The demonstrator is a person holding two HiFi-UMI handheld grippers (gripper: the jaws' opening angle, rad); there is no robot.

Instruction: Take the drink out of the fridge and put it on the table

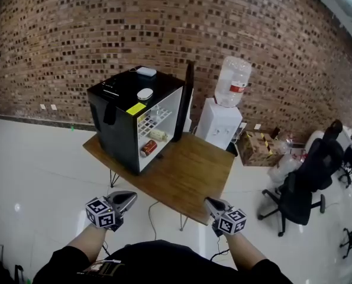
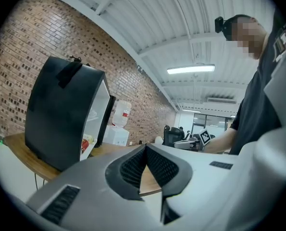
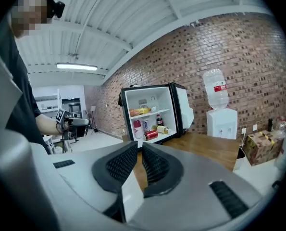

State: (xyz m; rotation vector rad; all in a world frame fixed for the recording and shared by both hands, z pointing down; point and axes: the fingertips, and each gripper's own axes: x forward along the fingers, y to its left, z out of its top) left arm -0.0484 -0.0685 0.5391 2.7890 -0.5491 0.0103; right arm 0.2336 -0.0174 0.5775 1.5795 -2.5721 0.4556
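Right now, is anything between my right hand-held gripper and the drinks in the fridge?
Nothing visible is. The fridge has its door swung open, the red can lies in plain sight inside, and only bare table lies between it and the right hand-held gripper.

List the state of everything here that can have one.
Fridge door: open.
Red can: on its side, bottom shelf.
Table: no drink set on it yet.
Water jug: upright on the dispenser.
Left hand-held gripper: jaws together, empty.
Right hand-held gripper: jaws barely apart, empty.
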